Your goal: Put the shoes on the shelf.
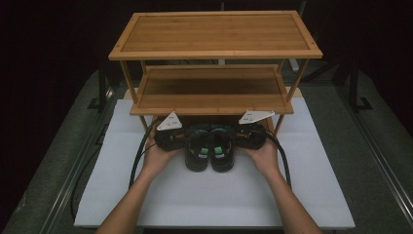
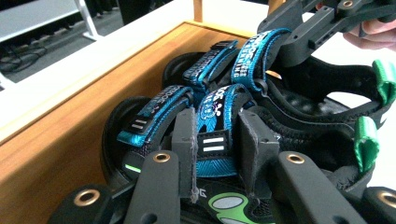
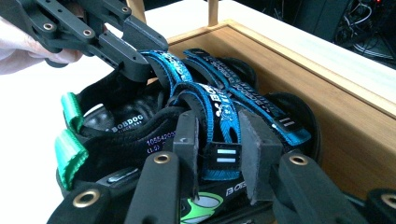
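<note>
Left gripper (image 2: 215,140) clamped on left sandal (image 1: 197,152) strap, right gripper (image 3: 218,140) on right sandal (image 1: 222,152) strap, both just before the rack (image 1: 214,105). Blue straps readable in gripper views; toes hidden under shelf in high view.

This looks like a lab or recording studio set up for handling trials. A white surface (image 1: 219,195) sits on a grey framed bench with metal rails (image 1: 380,146) along its sides, and the room behind the bamboo rack (image 1: 214,36) is blacked out. Beyond that rack, cables (image 2: 18,56) lie on the floor and white furniture legs (image 2: 86,18) stand nearby.
</note>
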The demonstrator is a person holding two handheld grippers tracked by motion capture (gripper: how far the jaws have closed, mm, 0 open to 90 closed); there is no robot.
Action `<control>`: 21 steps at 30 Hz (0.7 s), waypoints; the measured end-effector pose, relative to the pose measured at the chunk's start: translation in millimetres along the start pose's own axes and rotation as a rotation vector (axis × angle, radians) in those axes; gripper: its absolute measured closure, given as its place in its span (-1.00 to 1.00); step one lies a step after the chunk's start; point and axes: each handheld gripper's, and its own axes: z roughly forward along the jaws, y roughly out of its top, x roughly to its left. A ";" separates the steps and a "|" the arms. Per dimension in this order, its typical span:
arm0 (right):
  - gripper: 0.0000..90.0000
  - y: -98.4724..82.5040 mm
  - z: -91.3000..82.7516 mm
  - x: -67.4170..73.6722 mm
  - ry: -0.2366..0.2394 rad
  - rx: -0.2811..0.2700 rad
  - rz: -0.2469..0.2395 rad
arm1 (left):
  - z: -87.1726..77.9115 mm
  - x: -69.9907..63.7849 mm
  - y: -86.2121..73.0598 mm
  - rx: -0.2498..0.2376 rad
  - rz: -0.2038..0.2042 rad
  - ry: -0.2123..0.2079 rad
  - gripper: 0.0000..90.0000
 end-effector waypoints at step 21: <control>0.49 -11.6 6.4 1.3 0.017 0.025 -0.011 | -0.7 -0.4 -10.9 0.032 -0.027 -0.027 0.52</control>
